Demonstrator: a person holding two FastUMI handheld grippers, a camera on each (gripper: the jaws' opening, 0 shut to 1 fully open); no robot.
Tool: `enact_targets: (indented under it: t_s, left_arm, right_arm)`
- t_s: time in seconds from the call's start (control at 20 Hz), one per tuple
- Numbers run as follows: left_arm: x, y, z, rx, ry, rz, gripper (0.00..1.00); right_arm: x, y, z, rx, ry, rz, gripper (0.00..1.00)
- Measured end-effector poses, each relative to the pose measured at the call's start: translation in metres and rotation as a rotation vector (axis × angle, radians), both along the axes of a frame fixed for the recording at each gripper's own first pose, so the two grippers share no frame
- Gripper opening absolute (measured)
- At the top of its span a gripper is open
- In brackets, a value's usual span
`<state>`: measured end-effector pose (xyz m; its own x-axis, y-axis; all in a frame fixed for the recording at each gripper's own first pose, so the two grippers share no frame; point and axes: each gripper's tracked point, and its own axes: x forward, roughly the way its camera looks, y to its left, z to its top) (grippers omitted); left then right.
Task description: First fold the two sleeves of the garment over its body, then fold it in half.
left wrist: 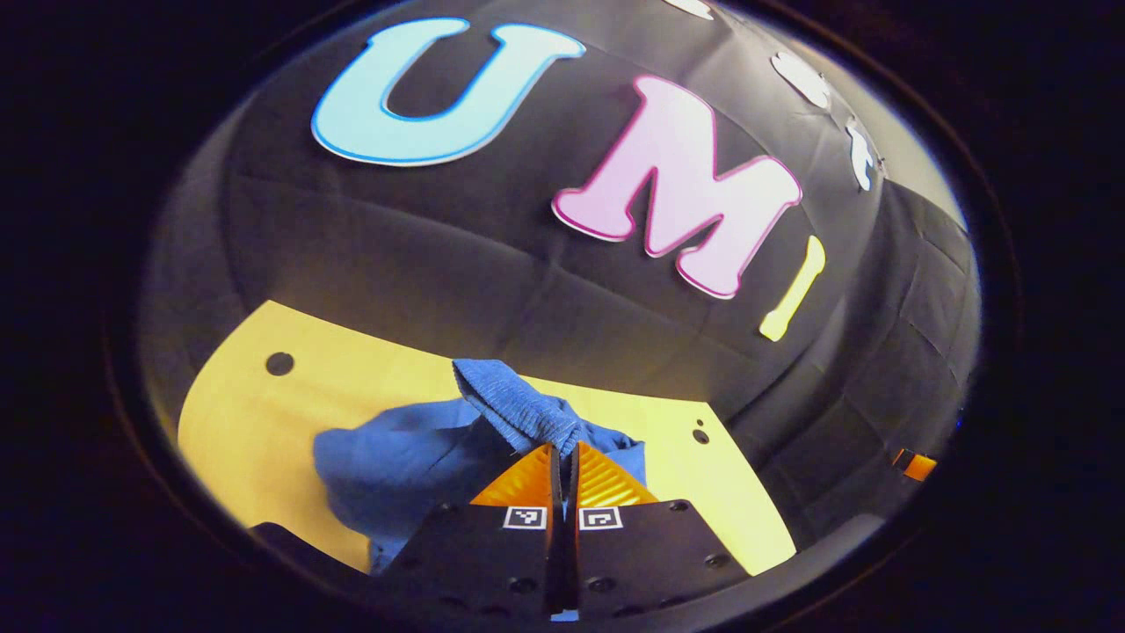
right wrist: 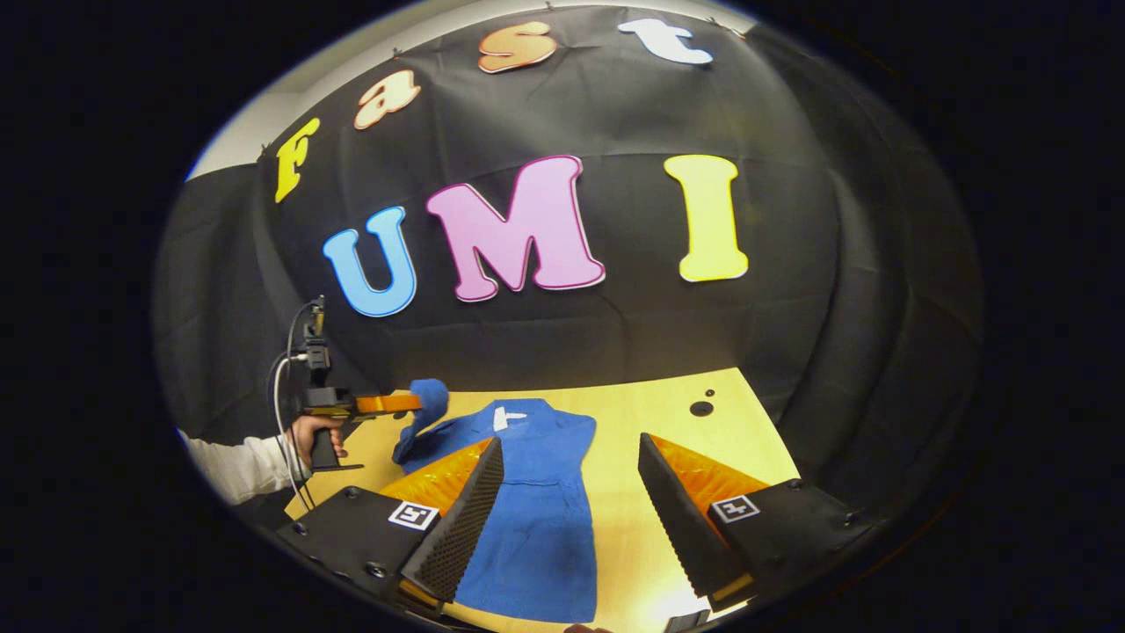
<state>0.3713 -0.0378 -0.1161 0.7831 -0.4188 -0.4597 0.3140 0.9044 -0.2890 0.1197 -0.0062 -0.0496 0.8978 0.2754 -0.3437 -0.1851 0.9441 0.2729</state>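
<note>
L gripper [left wrist: 564, 450] pinches the sleeve [left wrist: 514, 404], lifted at the garment [right wrist: 536, 492]'s left edge — body's long axis runs toward R gripper [right wrist: 571, 501], jaws spread, idle.

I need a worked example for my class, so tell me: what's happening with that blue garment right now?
A person is folding a blue garment on a yellow table with two handheld grippers. The left gripper is shut on one sleeve and holds it lifted off the table, at the garment's side. The right gripper hangs open above the garment's body, gripping nothing. The sleeve is not yet laid over the body, and the halving fold has not begun.
</note>
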Motion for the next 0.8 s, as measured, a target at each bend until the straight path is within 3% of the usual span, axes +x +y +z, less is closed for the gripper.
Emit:
enact_targets:
  t_s: [0.15,0.45,0.55,0.6,0.7,0.75,0.8]
  left_arm:
    - [-0.009,-0.026,-0.051,0.061,0.196,-0.011,0.0]
    - [-0.001,-0.062,-0.089,0.184,0.26,-0.082,0.0]
    - [-0.003,-0.084,-0.103,0.163,0.31,-0.118,0.05]
    - [-0.007,-0.104,-0.107,0.106,0.318,-0.137,0.15]
    - [-0.003,-0.12,-0.096,0.008,0.276,-0.12,0.68]
    - [-0.001,-0.121,-0.085,-0.024,0.247,-0.109,0.84]
    - [-0.002,-0.117,-0.078,-0.029,0.223,-0.094,0.84]
  right_arm:
    - [-0.004,-0.027,-0.018,0.018,0.031,-0.031,0.96]
    - [-0.007,-0.059,-0.057,0.005,0.11,-0.017,0.96]
    - [-0.006,-0.061,-0.066,0.018,0.132,0.001,0.97]
    - [-0.005,-0.061,-0.07,0.023,0.138,0.009,0.97]
    - [-0.003,-0.059,-0.077,0.028,0.148,0.027,0.97]
    - [-0.003,-0.057,-0.082,0.029,0.154,0.038,0.97]
    - [-0.003,-0.055,-0.086,0.03,0.159,0.046,0.97]
